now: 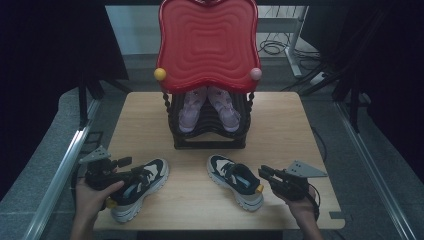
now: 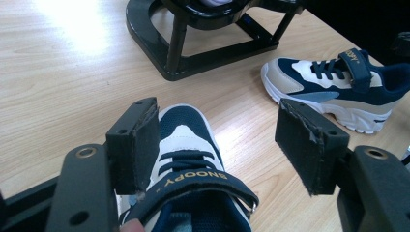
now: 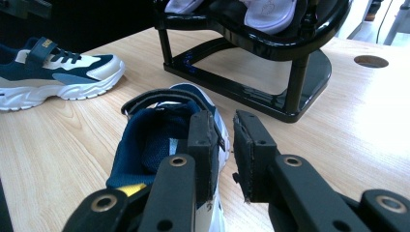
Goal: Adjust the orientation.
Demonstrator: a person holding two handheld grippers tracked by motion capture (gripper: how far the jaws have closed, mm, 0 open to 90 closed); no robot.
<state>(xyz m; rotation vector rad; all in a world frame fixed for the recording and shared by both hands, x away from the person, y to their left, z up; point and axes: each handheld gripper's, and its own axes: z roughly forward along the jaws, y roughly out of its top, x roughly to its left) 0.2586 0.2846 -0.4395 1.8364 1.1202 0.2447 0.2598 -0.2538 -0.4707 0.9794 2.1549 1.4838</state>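
The left gripper (image 2: 217, 145) stands wide over the left shoe (image 1: 137, 187) at the surface's (image 1: 280, 125) near edge. The right shoe (image 1: 235, 180) lies just beside the right gripper (image 3: 225, 145), whose narrow gap is empty. Both shoes look light and soft; grip the firmer heel collar.

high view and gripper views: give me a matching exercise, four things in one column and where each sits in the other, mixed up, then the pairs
Things
1. pink shoes
2. left navy shoe
3. right navy shoe
4. yellow ball

Places
A. on the table, heel by the right gripper
B. at the left lower corner of the red top
C. on the black rack under the red top
D. on the table, between the wide-apart jaws of the left gripper

Pairs: 1-C, 2-D, 3-A, 4-B
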